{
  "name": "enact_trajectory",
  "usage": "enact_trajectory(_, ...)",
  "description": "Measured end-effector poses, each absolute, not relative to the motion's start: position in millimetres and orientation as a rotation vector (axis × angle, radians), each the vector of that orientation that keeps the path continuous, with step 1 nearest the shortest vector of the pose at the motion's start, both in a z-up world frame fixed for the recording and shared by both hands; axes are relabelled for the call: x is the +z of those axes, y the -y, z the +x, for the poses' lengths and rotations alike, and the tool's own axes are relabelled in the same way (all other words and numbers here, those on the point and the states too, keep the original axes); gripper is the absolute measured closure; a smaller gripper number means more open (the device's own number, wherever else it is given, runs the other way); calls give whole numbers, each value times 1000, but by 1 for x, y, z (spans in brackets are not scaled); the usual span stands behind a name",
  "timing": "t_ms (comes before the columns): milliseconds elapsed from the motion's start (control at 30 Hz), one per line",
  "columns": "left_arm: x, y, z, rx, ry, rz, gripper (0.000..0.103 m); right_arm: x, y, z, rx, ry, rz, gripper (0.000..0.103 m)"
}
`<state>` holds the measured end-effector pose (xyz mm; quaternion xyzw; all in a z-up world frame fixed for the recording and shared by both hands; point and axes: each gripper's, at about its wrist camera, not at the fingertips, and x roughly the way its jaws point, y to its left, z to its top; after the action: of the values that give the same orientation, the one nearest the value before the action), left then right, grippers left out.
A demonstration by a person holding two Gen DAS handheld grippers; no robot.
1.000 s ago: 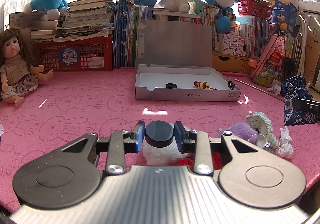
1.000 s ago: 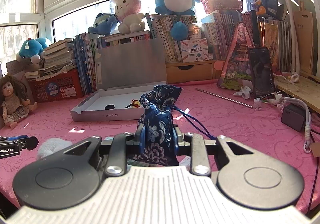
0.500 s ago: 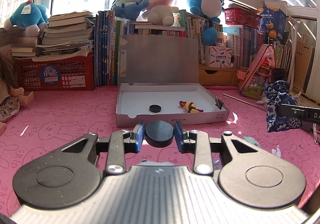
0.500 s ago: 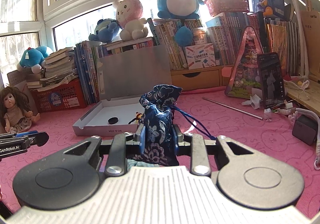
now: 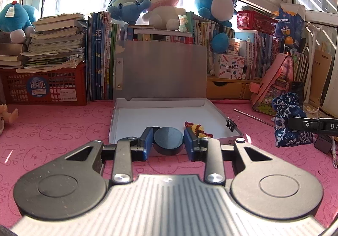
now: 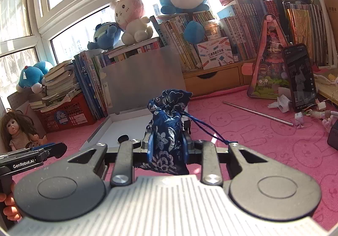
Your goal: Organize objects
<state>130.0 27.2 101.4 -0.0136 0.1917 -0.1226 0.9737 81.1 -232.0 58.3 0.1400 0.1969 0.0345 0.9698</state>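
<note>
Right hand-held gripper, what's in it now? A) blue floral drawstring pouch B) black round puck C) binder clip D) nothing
A: the right hand-held gripper is shut on the blue floral pouch; the black puck sits in the left hand-held gripper.

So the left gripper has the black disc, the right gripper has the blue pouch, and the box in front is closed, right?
Not quite: the box is open, its lid upright at the back, as the left wrist view shows. The left gripper does hold the black disc, and the right gripper the blue pouch.
</note>
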Motion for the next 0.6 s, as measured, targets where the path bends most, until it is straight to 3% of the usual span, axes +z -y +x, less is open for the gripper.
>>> enact_trajectory(600, 91, -33, 210, -226, -474, -79, 66, 58, 218, 156, 131, -485, 359, 73)
